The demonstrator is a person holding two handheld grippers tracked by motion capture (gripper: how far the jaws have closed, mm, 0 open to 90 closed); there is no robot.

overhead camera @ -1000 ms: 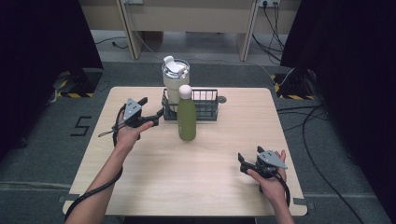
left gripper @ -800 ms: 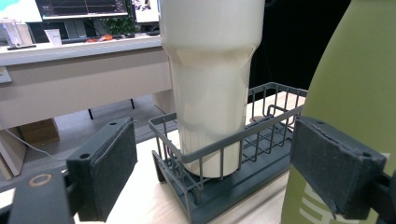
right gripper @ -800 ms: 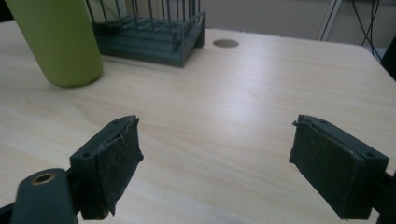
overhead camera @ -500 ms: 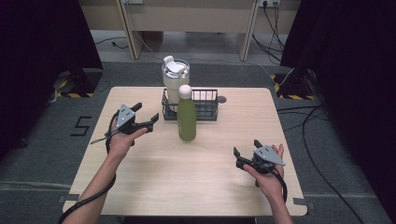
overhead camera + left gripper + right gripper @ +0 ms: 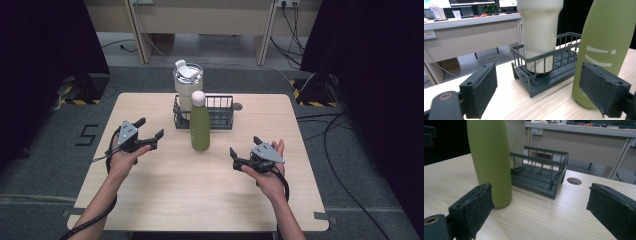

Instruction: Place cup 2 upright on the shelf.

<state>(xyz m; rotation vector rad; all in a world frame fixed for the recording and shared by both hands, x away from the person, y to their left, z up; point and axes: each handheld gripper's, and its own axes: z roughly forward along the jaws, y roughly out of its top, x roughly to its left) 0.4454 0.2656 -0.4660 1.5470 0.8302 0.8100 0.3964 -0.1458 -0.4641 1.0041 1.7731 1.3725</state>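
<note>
Left hand-held gripper (image 5: 147, 134) and right hand-held gripper (image 5: 243, 152), both with jaws spread wide and holding nothing, flank the matte olive-green metal bottle with white cap (image 5: 200, 125), which stands upright near the table's (image 5: 165, 195) far edge, just before the dark wire basket (image 5: 220, 112) holding a cream tumbler (image 5: 187, 86). Since half a second ago the left has withdrawn leftward, the right advanced. The left gripper view reveals white lettering on the bottle.
</note>
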